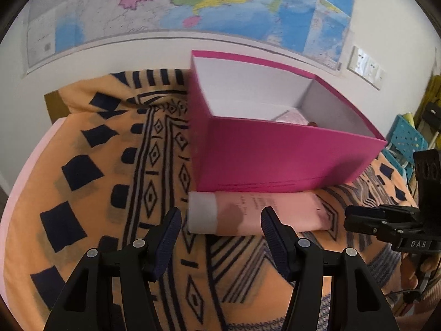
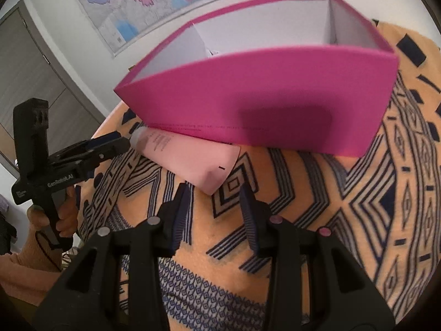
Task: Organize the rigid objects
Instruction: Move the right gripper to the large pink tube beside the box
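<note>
Surface: a bed under an orange blanket (image 1: 82, 143) with a dark geometric pattern
Left hand-held gripper (image 1: 220, 218): jaws moderately apart, nothing between them; pads short of the tube, not touching it; pointing down toward its cap end
Left hand (image 2: 59, 220): wrapped around the handle of the left hand-held gripper, seen in the right wrist view
Tube (image 1: 264, 212): pink cosmetic tube with a white cap (image 1: 202, 212), lying flat on the blanket, cap toward the left, touching the foot of the box's near wall
Box (image 1: 275, 160): magenta cardboard box, lid off, white inside, standing upright on the blanket just behind the tube; a pale pink item (image 1: 292, 117) lies on its floor, kind unclear
Right hand-held gripper (image 2: 215, 193): jaws narrowly apart and empty; tips just short of the tube's crimped end (image 2: 217, 176)
Background: wall map (image 1: 193, 5) above the bed; wall sockets (image 1: 366, 67) at right
</note>
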`<state>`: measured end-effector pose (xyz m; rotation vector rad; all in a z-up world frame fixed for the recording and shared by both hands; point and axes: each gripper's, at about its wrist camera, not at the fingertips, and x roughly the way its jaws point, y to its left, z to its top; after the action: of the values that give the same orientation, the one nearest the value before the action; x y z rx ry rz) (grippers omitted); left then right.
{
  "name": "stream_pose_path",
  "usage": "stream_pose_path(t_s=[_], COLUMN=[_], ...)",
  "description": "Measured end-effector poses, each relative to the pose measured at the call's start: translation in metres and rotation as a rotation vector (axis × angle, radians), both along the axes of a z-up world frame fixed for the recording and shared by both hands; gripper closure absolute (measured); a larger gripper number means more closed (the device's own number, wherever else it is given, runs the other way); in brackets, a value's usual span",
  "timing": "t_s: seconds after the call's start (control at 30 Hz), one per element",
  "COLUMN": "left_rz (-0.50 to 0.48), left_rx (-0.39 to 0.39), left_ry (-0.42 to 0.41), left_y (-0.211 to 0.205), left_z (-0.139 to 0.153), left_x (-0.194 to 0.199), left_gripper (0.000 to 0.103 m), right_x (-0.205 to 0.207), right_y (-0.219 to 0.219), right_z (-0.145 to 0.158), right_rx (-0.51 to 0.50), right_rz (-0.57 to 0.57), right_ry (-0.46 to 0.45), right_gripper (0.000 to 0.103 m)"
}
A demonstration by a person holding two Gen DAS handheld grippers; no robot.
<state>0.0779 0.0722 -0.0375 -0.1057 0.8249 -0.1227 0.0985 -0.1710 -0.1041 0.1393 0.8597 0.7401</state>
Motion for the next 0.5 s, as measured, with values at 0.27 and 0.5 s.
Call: stream_pose_path(t_s=[0.27,0.5], left_rz=[-0.009,-0.043], left_rx=[-0.021,-0.058], left_ry=[0.054,0.071], left_y=[0.007,0.002], left_z=[-0.015,-0.02], left_x=[0.014,0.022], left_gripper=[0.042,0.042], right_x=[0.014,0.022], right_y=[0.013,0.019], right_z=[-0.01,-0.012], right_rx=[-0.003,0.011], right_rz=[-0.032,-0.046], right_ry=[0.03,0.044], right_gripper=[0.063,0.063])
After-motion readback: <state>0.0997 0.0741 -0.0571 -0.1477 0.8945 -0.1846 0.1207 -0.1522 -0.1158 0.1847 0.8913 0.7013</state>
